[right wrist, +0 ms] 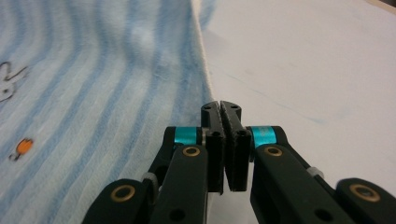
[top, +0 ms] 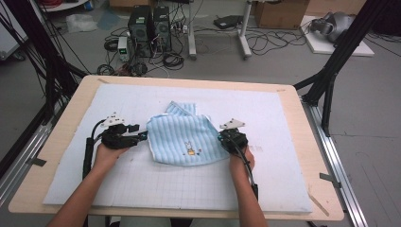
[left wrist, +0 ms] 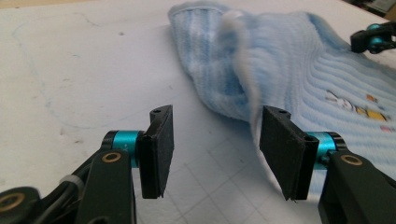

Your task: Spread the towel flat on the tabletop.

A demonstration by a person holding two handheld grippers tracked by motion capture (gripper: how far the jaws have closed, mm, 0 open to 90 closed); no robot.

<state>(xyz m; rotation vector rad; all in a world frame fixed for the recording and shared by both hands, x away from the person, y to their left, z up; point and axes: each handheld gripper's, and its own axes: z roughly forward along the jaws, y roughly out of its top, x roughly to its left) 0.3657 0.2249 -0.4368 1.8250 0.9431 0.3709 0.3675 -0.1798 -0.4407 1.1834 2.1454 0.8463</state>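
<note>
Left gripper [left wrist: 215, 154] fingers released beside striped blue cloth [top: 185, 138]; right gripper [right wrist: 227, 140] fingers clenched at its edge; no readable writing.

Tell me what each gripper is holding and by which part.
The right gripper is shut at the striped cloth's side edge; whether cloth is pinched cannot be told. The left gripper is open, holding nothing.

We see a grey floor [top: 373, 118] strewn with cables [top: 265, 42], two computer towers [top: 150, 26] far left, cardboard boxes [top: 279, 14] far right.
</note>
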